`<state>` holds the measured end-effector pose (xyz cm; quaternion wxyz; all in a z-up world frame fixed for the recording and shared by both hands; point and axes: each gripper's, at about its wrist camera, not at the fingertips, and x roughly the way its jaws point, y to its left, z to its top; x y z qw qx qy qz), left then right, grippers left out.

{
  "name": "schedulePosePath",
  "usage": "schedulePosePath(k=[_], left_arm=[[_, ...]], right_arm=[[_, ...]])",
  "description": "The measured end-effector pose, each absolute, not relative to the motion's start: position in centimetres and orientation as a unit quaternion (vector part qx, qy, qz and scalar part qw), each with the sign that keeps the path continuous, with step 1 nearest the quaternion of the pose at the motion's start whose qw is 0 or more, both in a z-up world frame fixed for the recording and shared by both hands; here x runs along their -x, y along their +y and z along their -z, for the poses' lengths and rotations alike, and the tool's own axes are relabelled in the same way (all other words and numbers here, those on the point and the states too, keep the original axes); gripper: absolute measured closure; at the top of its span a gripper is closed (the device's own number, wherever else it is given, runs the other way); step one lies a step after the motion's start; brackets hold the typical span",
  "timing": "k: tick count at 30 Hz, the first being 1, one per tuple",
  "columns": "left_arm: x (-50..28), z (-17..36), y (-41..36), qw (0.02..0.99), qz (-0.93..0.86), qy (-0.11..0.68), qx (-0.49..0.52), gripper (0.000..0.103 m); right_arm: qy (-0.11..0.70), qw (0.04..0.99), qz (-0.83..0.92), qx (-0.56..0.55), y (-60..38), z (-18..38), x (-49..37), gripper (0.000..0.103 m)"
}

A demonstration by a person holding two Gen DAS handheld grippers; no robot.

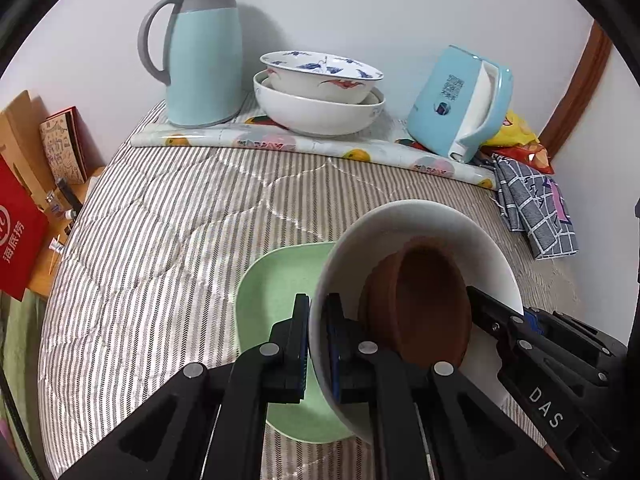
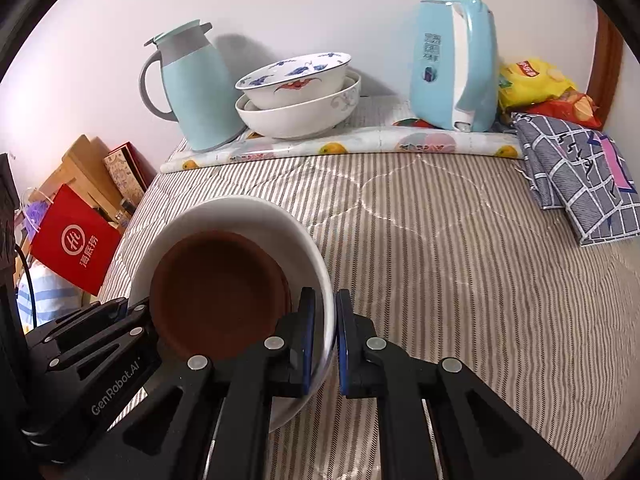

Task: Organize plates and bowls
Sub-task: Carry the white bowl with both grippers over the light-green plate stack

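A: Where is your white bowl (image 1: 420, 240) right now?

B: You have it held between both tools, tilted, above the striped quilt (image 1: 180, 220). A brown dish (image 1: 420, 304) lies inside it, leaning against the bowl's inner wall.

A: How do your tools grip it?

B: Your left tool (image 1: 316, 344) is clenched on the bowl's rim, one finger outside the wall and one inside. Your right tool (image 2: 326, 340) is clenched on the opposite rim in the same way, one pad inside and one outside.

A: What sits under the bowl?

B: A pale green plate (image 1: 280, 280) lies on the quilt just below and beside the bowl, partly hidden by it in your left view.

A: And further back?

B: At the wall, two more bowls are stacked: a patterned bowl (image 1: 320, 72) nested in a larger plain bowl (image 1: 316, 114), on a fruit-print cloth (image 1: 280, 142). A light blue jug (image 1: 200, 52) stands to their left and a light blue kettle (image 1: 460, 100) to their right. Beyond the kettle lie snack bags (image 2: 536, 80) and a folded checked cloth (image 2: 580, 184). A red paper bag (image 2: 76, 244) hangs off the quilt's left edge.
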<state>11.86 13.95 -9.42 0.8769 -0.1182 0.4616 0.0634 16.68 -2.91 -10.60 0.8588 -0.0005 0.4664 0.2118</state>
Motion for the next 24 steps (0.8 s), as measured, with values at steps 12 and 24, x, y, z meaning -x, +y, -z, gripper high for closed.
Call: schedulePosePath(k=[12, 24], left_arm=[[-12.3, 11.6, 15.7, 0.866, -0.072, 0.479, 0.128, 0.094], [-12.8, 13.6, 16.9, 0.859, -0.073, 0.488, 0.138, 0.094]], right_arm=[[0.485, 0.846, -0.22, 0.011, -1.0, 12.7, -17.5, 0.093], [0.497, 0.838, -0.223, 0.023, 0.5, 14.7, -18.3, 0.093]])
